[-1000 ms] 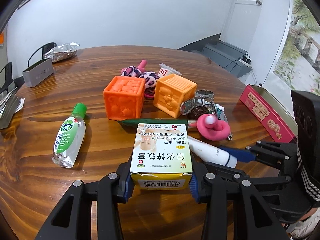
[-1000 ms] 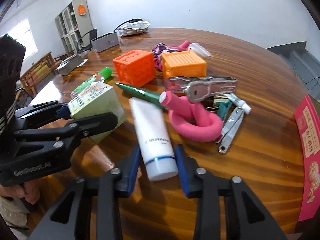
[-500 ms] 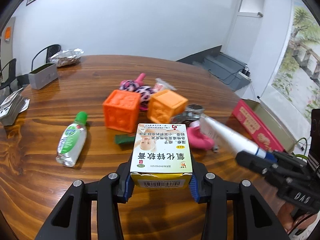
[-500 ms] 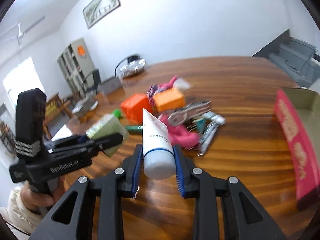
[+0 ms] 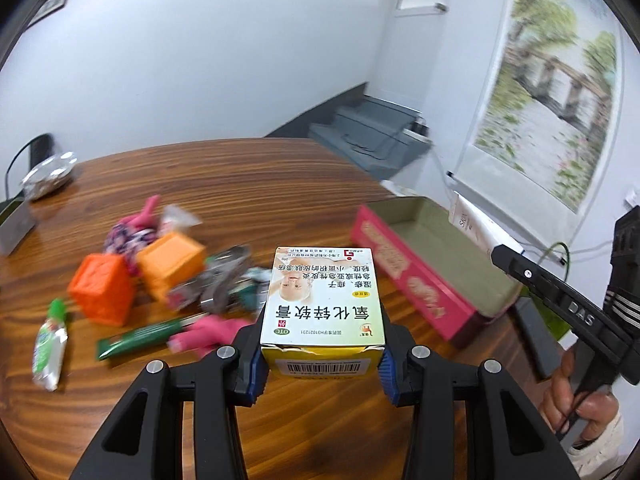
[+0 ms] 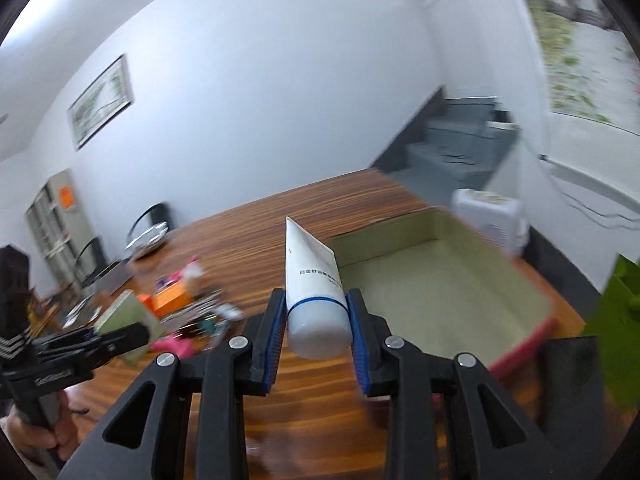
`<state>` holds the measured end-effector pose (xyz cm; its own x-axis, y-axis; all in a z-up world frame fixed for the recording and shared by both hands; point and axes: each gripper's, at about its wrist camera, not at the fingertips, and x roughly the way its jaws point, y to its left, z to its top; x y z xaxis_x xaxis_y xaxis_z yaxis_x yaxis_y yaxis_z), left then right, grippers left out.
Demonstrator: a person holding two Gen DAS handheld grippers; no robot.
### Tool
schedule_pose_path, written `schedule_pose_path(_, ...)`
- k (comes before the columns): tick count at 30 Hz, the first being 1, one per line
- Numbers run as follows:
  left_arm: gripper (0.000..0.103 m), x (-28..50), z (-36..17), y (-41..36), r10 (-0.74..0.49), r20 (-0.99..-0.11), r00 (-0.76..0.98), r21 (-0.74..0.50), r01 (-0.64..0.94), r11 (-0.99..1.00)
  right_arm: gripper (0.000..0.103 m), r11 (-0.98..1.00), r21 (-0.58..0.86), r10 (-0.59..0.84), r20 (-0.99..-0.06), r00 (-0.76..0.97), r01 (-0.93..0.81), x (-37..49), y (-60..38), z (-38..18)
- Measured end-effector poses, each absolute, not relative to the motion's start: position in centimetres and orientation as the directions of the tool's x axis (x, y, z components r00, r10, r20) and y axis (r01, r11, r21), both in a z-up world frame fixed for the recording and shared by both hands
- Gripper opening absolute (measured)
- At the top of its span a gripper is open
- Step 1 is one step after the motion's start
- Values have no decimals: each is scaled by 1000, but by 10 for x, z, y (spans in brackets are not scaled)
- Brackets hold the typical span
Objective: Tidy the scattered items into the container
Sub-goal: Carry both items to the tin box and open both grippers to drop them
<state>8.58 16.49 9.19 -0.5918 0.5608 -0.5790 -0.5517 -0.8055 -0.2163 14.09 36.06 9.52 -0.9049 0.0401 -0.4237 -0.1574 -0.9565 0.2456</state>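
On the left of the table [image 5: 248, 184] the scattered things lie in a blurred cluster: a sanitizer bottle [image 5: 49, 350] with a green cap at the far left, then a dark orange cube [image 5: 102, 288], a lighter orange cube [image 5: 172, 266] beside it, a green tube [image 5: 148, 336] lying flat in front, and a pink foam piece [image 5: 208, 332] next to some metal clips [image 5: 222, 280] (too smeared to tell apart). In the middle, the left gripper [image 5: 320, 364] is clamped on a medicine box [image 5: 324, 300] with a yellow front edge and a barcode, held up off the table. To its right sits the container [image 5: 420, 284], a pink-walled box with an olive inside, near the table's edge. Farthest right, the right gripper [image 6: 316, 336] is closed around the capped end of a white tube [image 6: 314, 284], whose flat crimped end points up and away; from the right wrist view the tube hangs in the air just beside the container's near left corner [image 6: 520, 348].
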Motion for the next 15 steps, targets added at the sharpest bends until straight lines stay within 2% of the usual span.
schedule_pose_path(7, 45, 86, 103, 223, 603, -578, -549, -202, -620, -758, 33, -929, 241, 156, -434, -888, -281, 141, 402, 90)
schedule_pose_path(15, 45, 76, 112, 269, 622, -577, -529, -184, -658, -730, 33, -916, 214, 219, -440, -871, -338, 134, 423, 81)
